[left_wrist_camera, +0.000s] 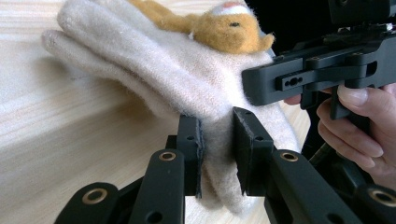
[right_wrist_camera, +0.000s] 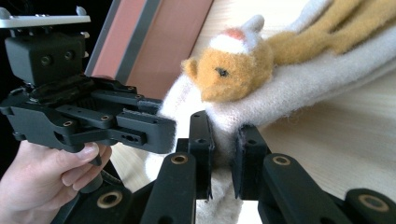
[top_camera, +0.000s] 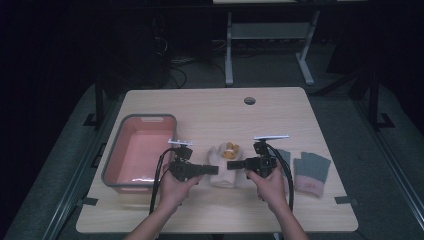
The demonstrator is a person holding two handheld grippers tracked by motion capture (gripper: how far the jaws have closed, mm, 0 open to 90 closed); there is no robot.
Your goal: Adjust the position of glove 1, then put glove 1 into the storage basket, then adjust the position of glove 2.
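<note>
A cream woolly glove point(top_camera: 222, 176) with an orange toy animal point(top_camera: 231, 147) on its top lies flat at the table's middle. My left gripper point(top_camera: 214, 170) comes at it from the left and my right gripper point(top_camera: 231, 164) from the right, tips close together. In the left gripper view the jaws of the left gripper point(left_wrist_camera: 217, 122) are shut on a fold of the cream glove point(left_wrist_camera: 159, 70), below the animal point(left_wrist_camera: 224, 28). In the right gripper view the right gripper point(right_wrist_camera: 224, 126) pinches the glove point(right_wrist_camera: 299, 88) just under the animal point(right_wrist_camera: 233, 65).
A grey-rimmed pink basin point(top_camera: 145, 118) stands at the table's left, close to the left hand. A grey glove with a pink cuff point(top_camera: 312, 172) lies at the right, another grey one point(top_camera: 284, 156) half behind the right gripper. A round cable hole point(top_camera: 249, 100) sits near the far edge.
</note>
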